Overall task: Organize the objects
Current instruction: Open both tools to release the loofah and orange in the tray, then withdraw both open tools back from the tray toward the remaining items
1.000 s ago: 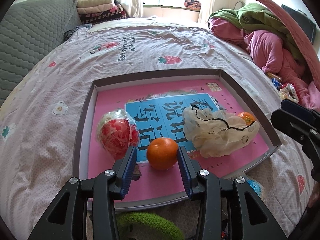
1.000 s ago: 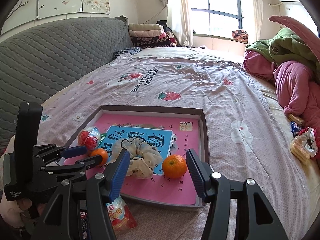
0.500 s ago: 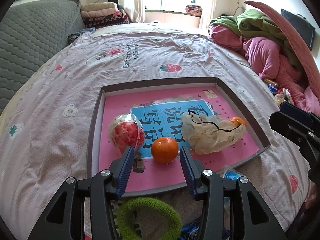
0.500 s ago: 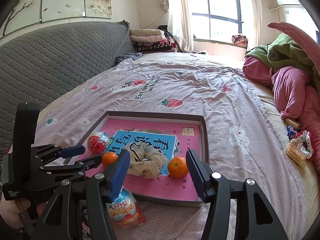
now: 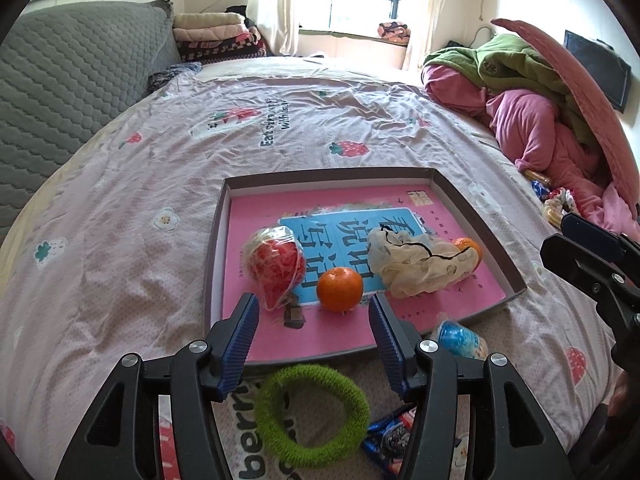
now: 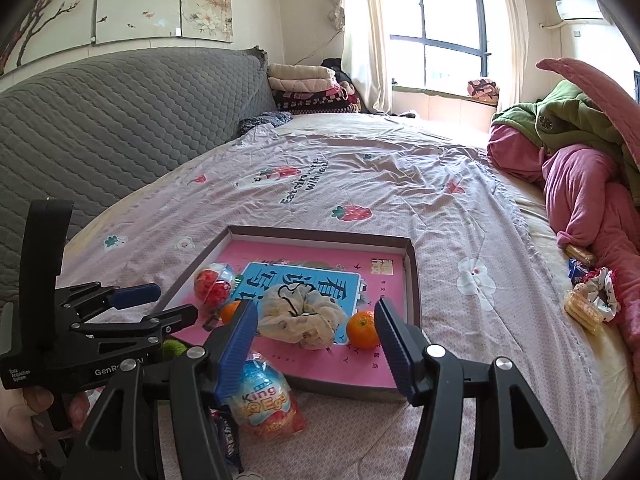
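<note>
A shallow box tray (image 5: 476,216) (image 6: 413,276) with a pink printed floor lies on the bed. It holds a red wrapped toy egg (image 5: 278,264) (image 6: 212,282), two oranges (image 5: 340,289) (image 6: 362,329) (image 5: 468,245) (image 6: 229,312) and a cream scrunchie (image 5: 420,264) (image 6: 300,318). My left gripper (image 5: 314,332) hangs above the tray's near edge, jaws opening, nothing between them. My right gripper (image 6: 316,340) hovers near the tray's near right corner, jaws opening, empty too.
On the bedsheet before the tray lie a green fuzzy ring (image 5: 312,414), a blue toy egg (image 5: 460,338) (image 6: 264,400) and a dark snack wrapper (image 5: 394,436). Snacks and a scrunchie (image 6: 592,300) sit at the right by piled pink and green bedding (image 6: 580,168). A grey headboard (image 6: 120,120) stands left.
Both grippers have pulled back and risen away from the tray, jaws wider. The oranges stay lying in the tray. The green ring and blue egg have come into view.
</note>
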Tool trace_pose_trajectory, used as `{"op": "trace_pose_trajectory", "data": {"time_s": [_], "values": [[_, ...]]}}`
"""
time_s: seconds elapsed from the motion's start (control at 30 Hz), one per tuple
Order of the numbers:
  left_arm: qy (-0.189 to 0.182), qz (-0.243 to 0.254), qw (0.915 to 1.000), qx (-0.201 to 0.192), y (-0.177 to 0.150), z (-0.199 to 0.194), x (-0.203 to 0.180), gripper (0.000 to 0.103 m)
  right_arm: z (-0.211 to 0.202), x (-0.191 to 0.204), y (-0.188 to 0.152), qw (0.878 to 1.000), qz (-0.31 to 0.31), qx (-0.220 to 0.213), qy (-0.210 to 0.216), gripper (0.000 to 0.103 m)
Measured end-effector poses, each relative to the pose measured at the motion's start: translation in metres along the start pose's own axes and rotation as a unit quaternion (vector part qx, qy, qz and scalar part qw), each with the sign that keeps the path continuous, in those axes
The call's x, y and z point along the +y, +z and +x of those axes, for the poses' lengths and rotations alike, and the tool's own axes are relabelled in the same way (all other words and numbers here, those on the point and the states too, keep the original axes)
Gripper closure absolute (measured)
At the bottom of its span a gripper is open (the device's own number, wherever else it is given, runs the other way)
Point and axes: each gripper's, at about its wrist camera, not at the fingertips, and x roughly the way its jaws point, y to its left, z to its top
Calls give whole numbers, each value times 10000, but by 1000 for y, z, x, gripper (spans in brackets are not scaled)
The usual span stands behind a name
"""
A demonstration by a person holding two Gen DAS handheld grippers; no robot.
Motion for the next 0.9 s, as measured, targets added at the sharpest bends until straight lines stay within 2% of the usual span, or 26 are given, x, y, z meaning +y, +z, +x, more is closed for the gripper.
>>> {"op": "trace_pose_trajectory", "data": {"time_s": [0.9], "values": [[-110, 102, 9999, -73, -29, -38, -9, 44, -31, 11, -16, 9998, -91, -111, 99, 41]]}}
